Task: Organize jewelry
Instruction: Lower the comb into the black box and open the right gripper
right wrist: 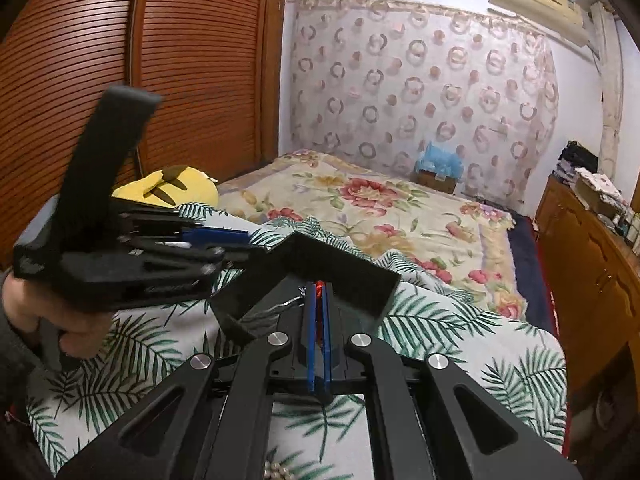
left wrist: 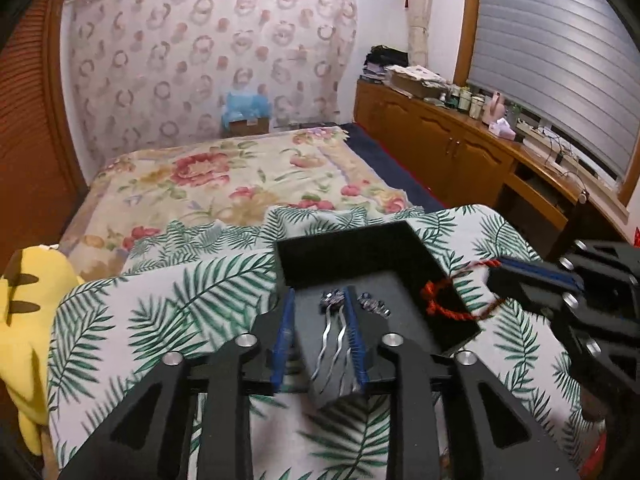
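Note:
A black open box (left wrist: 400, 246) sits on the leaf-print cloth (left wrist: 180, 300). Silver twisted earrings (left wrist: 334, 320) lie on its floor, and a small dark jewel piece (left wrist: 374, 304) lies beside them. My left gripper (left wrist: 319, 308) is open, its blue fingers either side of the earrings. My right gripper (right wrist: 319, 292) is shut on a red cord bracelet (right wrist: 319, 289), which hangs over the box's right wall in the left wrist view (left wrist: 448, 300). The right gripper also shows there (left wrist: 532, 276). The box shows in the right wrist view (right wrist: 340, 264).
A yellow plush toy (left wrist: 24, 312) lies left of the cloth. A floral bedspread (left wrist: 240, 176) stretches behind. A wooden cabinet (left wrist: 460, 140) with bottles and clutter runs along the right. Small pearl beads (right wrist: 276, 470) lie on the cloth near me.

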`<state>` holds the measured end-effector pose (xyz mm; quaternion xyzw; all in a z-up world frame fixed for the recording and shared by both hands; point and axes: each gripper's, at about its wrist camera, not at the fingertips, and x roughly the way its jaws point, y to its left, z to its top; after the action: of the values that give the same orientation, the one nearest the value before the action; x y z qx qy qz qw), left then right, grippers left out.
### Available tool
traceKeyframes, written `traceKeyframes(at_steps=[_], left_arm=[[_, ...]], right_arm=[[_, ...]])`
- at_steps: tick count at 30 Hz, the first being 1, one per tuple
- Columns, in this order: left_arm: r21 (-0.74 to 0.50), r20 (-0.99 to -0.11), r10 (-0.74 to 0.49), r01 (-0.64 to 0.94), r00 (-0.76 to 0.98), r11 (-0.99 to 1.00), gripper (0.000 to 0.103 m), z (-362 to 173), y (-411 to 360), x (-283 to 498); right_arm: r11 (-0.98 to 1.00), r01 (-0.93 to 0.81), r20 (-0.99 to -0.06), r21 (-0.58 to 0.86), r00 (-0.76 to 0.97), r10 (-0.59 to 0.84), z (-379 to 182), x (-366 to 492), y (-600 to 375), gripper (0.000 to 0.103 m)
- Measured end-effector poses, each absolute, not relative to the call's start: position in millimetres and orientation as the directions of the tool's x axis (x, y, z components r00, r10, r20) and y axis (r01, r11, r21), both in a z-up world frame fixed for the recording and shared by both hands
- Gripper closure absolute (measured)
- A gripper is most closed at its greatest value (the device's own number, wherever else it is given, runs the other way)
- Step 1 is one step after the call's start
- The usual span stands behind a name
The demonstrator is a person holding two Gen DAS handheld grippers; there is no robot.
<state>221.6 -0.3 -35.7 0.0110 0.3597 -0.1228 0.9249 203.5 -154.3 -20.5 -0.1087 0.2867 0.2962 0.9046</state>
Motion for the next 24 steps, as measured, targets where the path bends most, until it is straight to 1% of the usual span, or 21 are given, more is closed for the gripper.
traceKeyframes(at_steps=[2,4,5,6,8,13,16,21,24], left_arm=[[-0.059,-0.667,-0.208,0.227,0.715,0.972,0.071,-37,6,215],[-0.065,-0.666,-0.208,0.222,0.716,0.973,0.059,-38,12,210],[-0.066,-0.665,-0.208,0.22,0.717,0.973,0.056,-38,14,206],[-0.065,-0.665,-0.207,0.22,0.718,0.973,0.053,-39,16,202],[-0.063,-0.668,-0.203,0.218,0.716,0.974,0.052,-42,19,194],[-0.077,-0.68,-0.214,0.223,0.701,0.972,0.046,-52,21,174],[-0.075,-0.687,-0.216,0.228,0.694,0.971,0.045,-59,18,164],[-0.087,-0.698,-0.233,0.243,0.677,0.966,0.044,-66,14,146],[-0.077,-0.702,-0.23,0.25,0.674,0.965,0.038,-69,9,135]], right_arm=[[0.798,-0.602,-0.594,-0.021,0.65,0.475,-24,210,-149,0.099],[0.803,-0.595,-0.6,-0.024,0.651,0.465,-28,219,-144,0.099],[0.81,-0.586,-0.607,-0.026,0.653,0.453,-30,223,-144,0.092],[0.814,-0.58,-0.614,-0.025,0.652,0.445,-33,226,-143,0.082],[0.821,-0.571,-0.617,-0.015,0.651,0.441,-36,230,-145,0.075],[0.819,-0.574,-0.607,0.001,0.65,0.456,-36,220,-152,0.075],[0.819,-0.574,-0.605,-0.004,0.653,0.456,-34,212,-155,0.075],[0.813,-0.581,-0.604,0.032,0.637,0.479,-34,182,-171,0.075],[0.804,-0.593,-0.619,0.043,0.616,0.487,-44,156,-183,0.075]])
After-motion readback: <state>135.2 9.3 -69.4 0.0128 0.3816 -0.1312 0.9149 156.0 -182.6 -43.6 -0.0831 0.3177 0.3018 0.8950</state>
